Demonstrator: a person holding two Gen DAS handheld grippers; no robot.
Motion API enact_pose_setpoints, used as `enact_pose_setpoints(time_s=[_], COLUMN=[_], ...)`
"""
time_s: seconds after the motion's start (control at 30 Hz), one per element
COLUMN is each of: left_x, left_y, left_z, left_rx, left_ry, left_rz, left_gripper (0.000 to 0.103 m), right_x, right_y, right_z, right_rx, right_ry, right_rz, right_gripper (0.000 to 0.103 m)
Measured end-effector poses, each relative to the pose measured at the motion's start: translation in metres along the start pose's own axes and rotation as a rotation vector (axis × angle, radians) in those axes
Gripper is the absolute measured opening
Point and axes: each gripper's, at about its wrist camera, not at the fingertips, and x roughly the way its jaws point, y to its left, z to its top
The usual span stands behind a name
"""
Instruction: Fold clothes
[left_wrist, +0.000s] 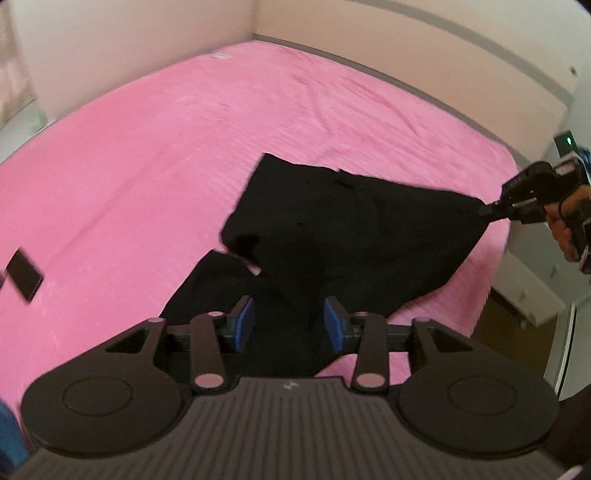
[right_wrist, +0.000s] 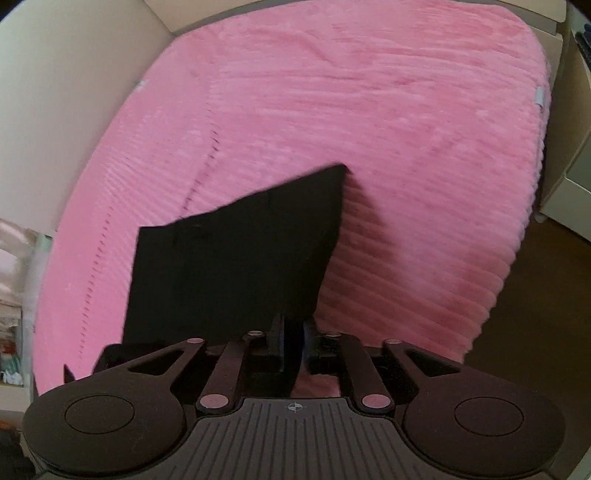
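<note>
Black garment (left_wrist: 332, 229) lies partly raised over the pink bed cover (left_wrist: 147, 166); right gripper (right_wrist: 293, 341) clamps one garment corner, pulling it taut; left gripper (left_wrist: 289, 323) hovers above the garment, jaws apart, gripping nothing.

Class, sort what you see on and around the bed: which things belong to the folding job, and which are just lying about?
Part of the job:
black garment
right gripper, shut on its corner
left gripper, open
pink bedspread

Lying about:
dark phone
white drawer unit
</note>
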Motion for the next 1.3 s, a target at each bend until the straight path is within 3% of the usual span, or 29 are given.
enact_pose_setpoints(time_s=[0.17,0.2,0.27,0.43,0.6,0.73,0.93,0.97,1.0,1.1,1.2,1.3], left_x=[0.044,0.054,0.078,0.151,0.245,0.315,0.379,0.383,0.383,0.356,0.328,0.299], left_y=[0.022,0.03,0.044,0.067,0.081,0.088,0.092,0.092,0.091,0.076,0.06,0.044], left_z=[0.035,0.042,0.06,0.116,0.153,0.166,0.172,0.172,0.172,0.191,0.211,0.231], left_rx=[0.049,0.059,0.082,0.133,0.15,0.145,0.159,0.166,0.165,0.215,0.268,0.32], left_ry=[-0.038,-0.048,-0.039,-0.027,0.026,0.077,0.165,0.173,0.173,0.115,0.054,-0.008], left_rz=[-0.06,-0.066,-0.062,-0.02,-0.012,-0.014,-0.064,-0.074,-0.088,-0.111,-0.134,-0.156], left_gripper=[0.046,0.047,0.047,0.047,0.051,0.051,0.042,0.033,0.026,0.005,0.001,0.001], right_x=[-0.018,-0.02,-0.022,0.017,0.096,0.156,0.193,0.196,0.198,0.191,0.165,0.113], right_y=[0.006,0.008,0.011,0.001,-0.015,-0.023,-0.041,-0.044,-0.047,-0.055,-0.057,-0.055], right_z=[-0.002,0.002,0.014,0.06,0.1,0.119,0.132,0.132,0.132,0.131,0.127,0.117], right_rx=[-0.013,-0.028,-0.066,-0.142,-0.204,-0.279,-0.231,-0.218,-0.205,-0.131,-0.089,-0.072], right_ry=[-0.053,-0.065,-0.09,-0.071,-0.02,0.014,-0.014,-0.017,-0.02,-0.025,-0.068,-0.149], right_rz=[-0.025,-0.024,-0.022,0.006,0.065,0.095,0.141,0.143,0.145,0.166,0.191,0.202], right_gripper=[0.036,0.055,0.08,0.08,0.08,0.08,0.079,0.073,0.052,0.014,0.011,0.01])
